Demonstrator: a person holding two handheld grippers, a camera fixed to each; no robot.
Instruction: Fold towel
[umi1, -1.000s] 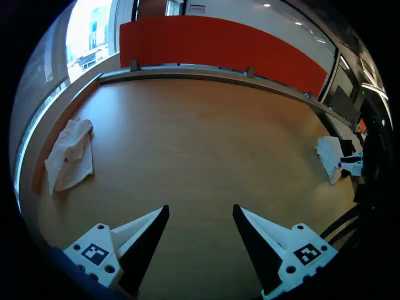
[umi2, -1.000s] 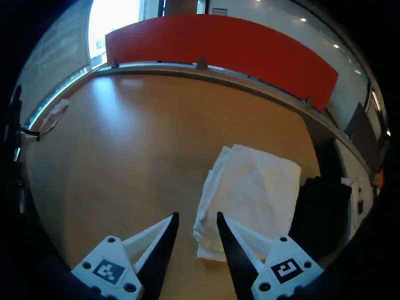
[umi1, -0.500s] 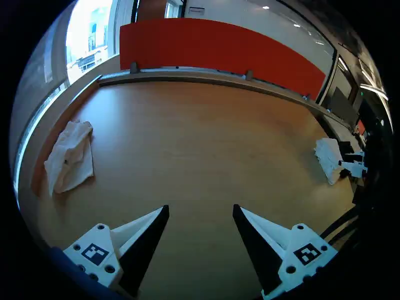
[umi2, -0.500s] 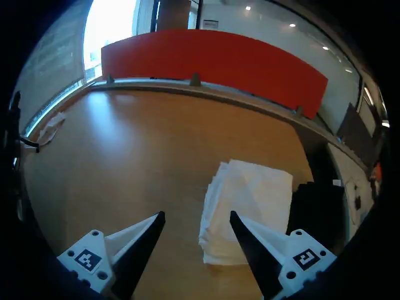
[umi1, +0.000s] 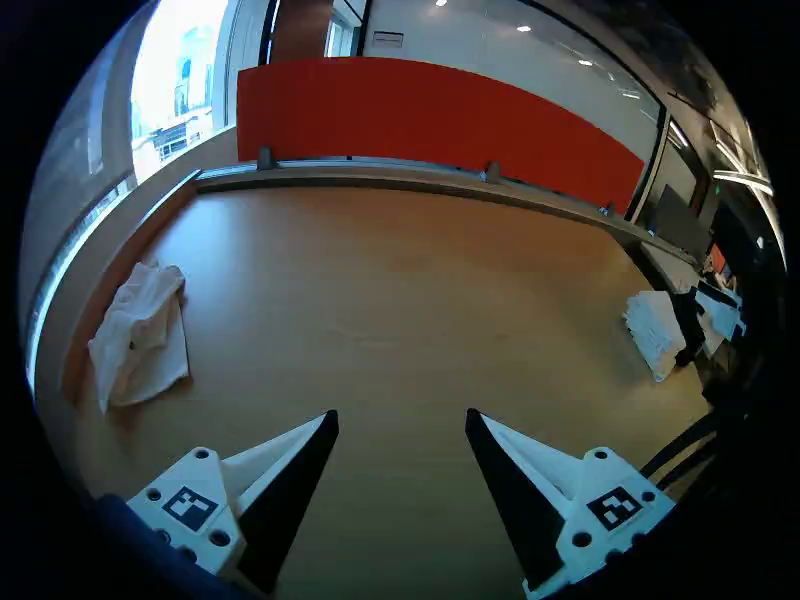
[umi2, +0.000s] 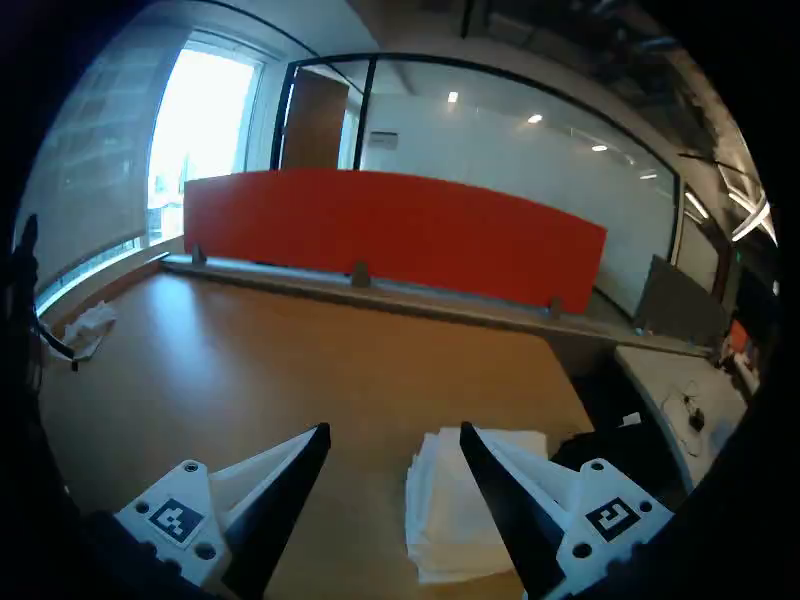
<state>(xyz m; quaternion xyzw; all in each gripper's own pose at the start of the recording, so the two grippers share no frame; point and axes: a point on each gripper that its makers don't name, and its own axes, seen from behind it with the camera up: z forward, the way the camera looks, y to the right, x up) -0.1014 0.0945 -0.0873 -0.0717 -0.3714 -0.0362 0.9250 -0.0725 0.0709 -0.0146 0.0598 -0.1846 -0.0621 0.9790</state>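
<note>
A crumpled white towel (umi1: 138, 332) lies at the table's far left edge in the left gripper view; it appears small at the left (umi2: 88, 326) in the right gripper view. A stack of folded white towels (umi2: 455, 508) rests on the wooden table just ahead of my right gripper (umi2: 393, 450), which stands open above it with nothing between its fingers. The same stack (umi1: 654, 330) sits at the table's right end in the left gripper view. My left gripper (umi1: 401, 430) is open over bare wood, holding nothing.
An orange divider panel (umi1: 430, 112) runs along the table's far edge (umi1: 400, 175). A black chair (umi2: 610, 450) and a neighbouring desk with small items (umi2: 680, 390) lie to the right of the stack. Windows are at the left.
My right gripper opened from nearly shut and has lifted and tilted upward, so the folded stack now sits lower in its view. The left gripper barely moved.
</note>
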